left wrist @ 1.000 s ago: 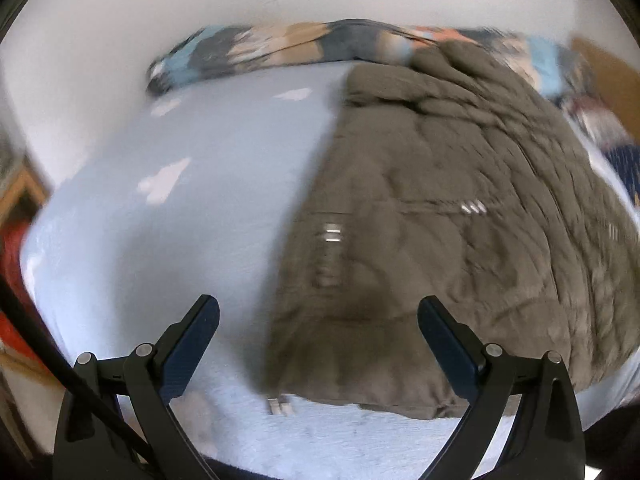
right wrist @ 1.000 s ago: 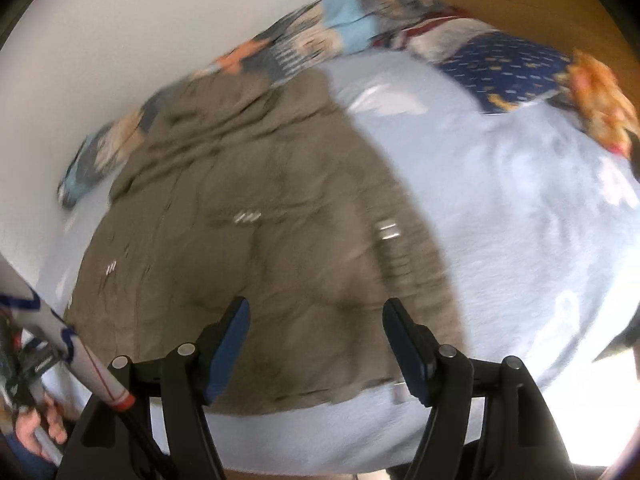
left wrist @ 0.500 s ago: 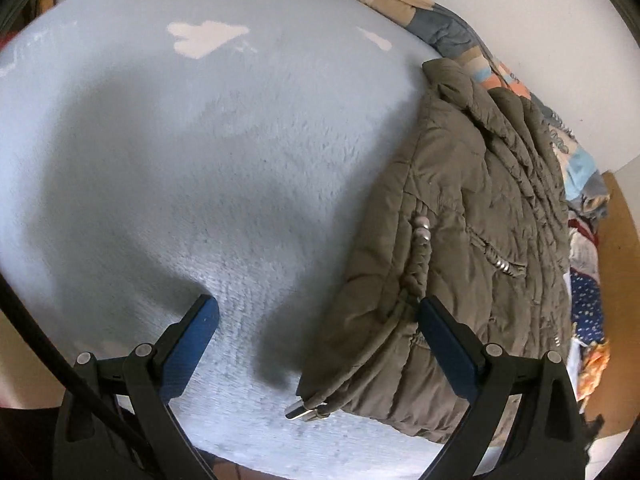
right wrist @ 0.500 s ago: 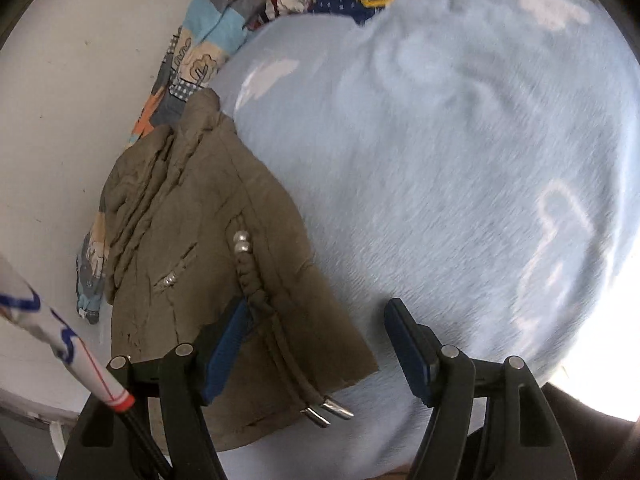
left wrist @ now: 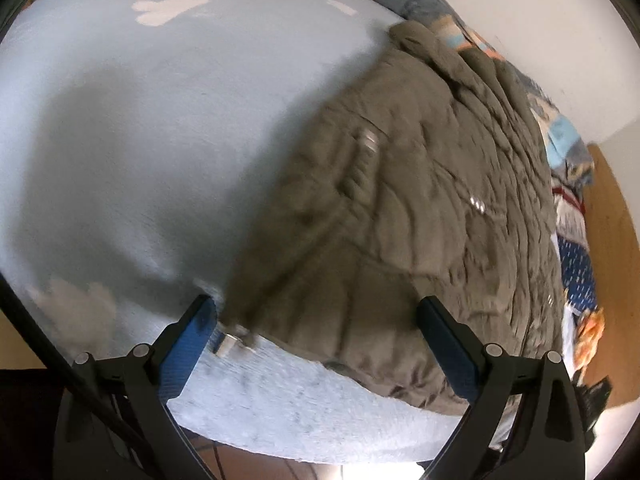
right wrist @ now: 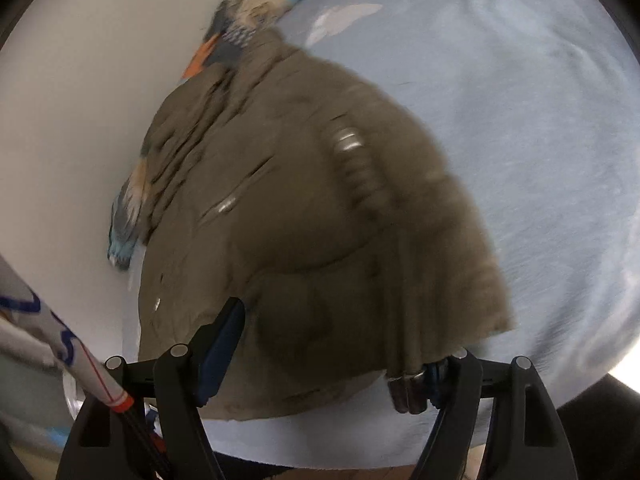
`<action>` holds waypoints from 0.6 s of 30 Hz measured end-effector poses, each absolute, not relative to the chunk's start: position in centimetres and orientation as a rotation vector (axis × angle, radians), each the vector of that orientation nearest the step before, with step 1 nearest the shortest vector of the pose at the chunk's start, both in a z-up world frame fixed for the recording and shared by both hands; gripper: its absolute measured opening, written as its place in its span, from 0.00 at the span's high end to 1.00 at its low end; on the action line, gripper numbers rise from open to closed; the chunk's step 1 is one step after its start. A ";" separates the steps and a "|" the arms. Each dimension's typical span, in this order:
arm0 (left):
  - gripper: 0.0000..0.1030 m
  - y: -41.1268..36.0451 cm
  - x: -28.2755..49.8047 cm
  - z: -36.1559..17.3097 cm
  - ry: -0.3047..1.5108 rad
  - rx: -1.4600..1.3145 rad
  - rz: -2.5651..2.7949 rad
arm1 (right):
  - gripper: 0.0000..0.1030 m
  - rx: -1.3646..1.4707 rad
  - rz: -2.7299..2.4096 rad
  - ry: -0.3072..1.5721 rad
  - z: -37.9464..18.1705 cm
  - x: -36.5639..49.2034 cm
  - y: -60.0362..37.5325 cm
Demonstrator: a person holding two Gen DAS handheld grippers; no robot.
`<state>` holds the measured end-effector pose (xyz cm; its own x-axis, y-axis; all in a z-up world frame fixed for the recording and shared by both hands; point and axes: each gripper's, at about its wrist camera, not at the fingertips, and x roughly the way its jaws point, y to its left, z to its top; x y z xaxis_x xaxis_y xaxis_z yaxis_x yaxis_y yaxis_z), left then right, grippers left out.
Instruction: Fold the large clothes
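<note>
An olive-brown quilted jacket lies flat on a light blue bed cover; it also shows in the right wrist view. Its braided drawcords with metal tips hang at the near hem. My left gripper is open, low over the jacket's near left hem corner, empty. My right gripper is open, its jaws spread over the near hem, with the cord tips beside the right finger.
A patterned blanket lies bunched along the white wall behind the jacket. Dark blue and orange cloths lie to the right near a wooden board. The bed's near edge runs just below the grippers.
Both grippers have moved in and down towards the jacket's near hem. The jacket fills more of each view. Both stay open.
</note>
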<state>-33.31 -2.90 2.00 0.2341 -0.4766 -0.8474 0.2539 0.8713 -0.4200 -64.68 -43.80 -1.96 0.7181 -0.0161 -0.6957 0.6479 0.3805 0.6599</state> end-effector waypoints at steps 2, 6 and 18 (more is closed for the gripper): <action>0.03 -3.6 -33.9 2.4 1.207 -0.197 -0.535 | 0.23 1.082 -0.476 0.664 -1.8 -64.2 -43.6; 0.06 -4.6 -34.4 4.1 1.084 -0.169 -0.560 | 0.52 1.052 -0.518 0.575 -0.7 -64.9 -43.9; 0.07 -8.0 -34.8 3.2 0.981 0.051 -0.505 | 0.56 1.035 -0.583 0.651 -2.6 -63.8 -44.5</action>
